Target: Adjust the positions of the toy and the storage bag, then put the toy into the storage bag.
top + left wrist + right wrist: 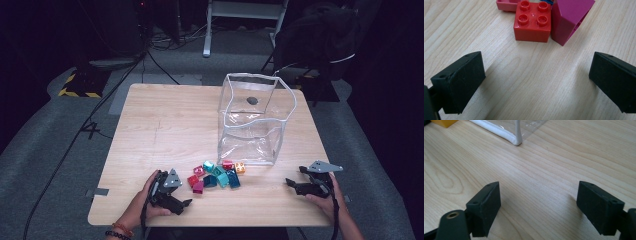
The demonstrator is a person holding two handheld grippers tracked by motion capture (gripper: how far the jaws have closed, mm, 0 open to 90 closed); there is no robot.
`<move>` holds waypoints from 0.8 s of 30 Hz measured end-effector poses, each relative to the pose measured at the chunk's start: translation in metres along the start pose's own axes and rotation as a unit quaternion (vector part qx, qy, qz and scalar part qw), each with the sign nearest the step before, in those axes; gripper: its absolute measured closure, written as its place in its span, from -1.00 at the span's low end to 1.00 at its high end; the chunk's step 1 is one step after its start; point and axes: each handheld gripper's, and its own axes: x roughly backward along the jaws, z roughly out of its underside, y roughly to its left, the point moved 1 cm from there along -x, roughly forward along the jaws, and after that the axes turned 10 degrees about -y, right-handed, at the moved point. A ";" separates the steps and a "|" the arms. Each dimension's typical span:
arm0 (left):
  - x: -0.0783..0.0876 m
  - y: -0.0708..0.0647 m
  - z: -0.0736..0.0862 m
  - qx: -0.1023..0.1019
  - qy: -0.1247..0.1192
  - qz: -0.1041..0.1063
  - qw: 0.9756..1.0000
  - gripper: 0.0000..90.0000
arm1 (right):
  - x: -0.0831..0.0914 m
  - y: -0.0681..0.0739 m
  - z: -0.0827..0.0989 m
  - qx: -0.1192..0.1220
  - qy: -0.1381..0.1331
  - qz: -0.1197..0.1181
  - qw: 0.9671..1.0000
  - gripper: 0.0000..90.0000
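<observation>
A small pile of toy bricks (216, 175) in red, magenta, teal and orange lies on the wooden table (165, 125), just in front of an upright clear plastic bag (287, 107). My left gripper (183, 204) rests on the table left of the pile, open. Between its jaws (536, 82) there is bare wood, with a red four-stud brick (532, 22) and a magenta brick (569, 20) just ahead. My right gripper (295, 177) sits low at the table's front right, open (539, 205) over bare wood. The bag's white-edged corner (511, 138) and an orange brick (442, 122) lie beyond it.
A small dark spot (252, 100) shows through the bag. Behind the table stand a white frame (240, 20) and a dark covered chair (315, 40). Cables (90, 125) run over the grey floor at the left.
</observation>
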 end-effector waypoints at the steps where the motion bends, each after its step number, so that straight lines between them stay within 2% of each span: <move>1: 0.000 0.000 0.000 0.000 0.000 0.000 1.000 -0.99 | 0.000 0.000 0.000 -0.001 0.000 0.001 1.000 -0.56; 17: -0.001 0.001 -0.004 -0.003 0.007 0.001 1.000 -0.95 | -0.001 0.000 0.000 0.001 0.001 0.002 1.000 -0.57; 18: -0.001 0.001 -0.005 -0.004 0.005 0.001 1.000 -0.76 | 0.000 0.000 0.000 0.000 0.000 0.001 1.000 -0.56; 19: 0.000 0.001 -0.007 -0.001 0.001 -0.001 1.000 -0.76 | 0.000 0.000 0.000 0.000 0.000 0.001 1.000 -0.56; 20: -0.001 0.002 -0.009 -0.001 0.002 -0.004 1.000 -0.55 | 0.000 0.000 0.000 0.000 0.000 0.001 1.000 -0.56; 22: -0.001 0.001 -0.010 -0.002 0.004 -0.009 1.000 -0.66 | 0.000 0.000 0.000 -0.001 0.000 0.001 1.000 -0.56; 23: -0.002 -0.001 -0.013 -0.001 -0.001 -0.004 1.000 -0.59 | 0.001 0.000 0.000 0.000 0.000 0.001 1.000 -0.55; 24: -0.002 -0.003 -0.014 -0.003 -0.005 0.000 1.000 -0.61 | 0.001 0.000 0.000 0.000 0.000 0.001 1.000 -0.55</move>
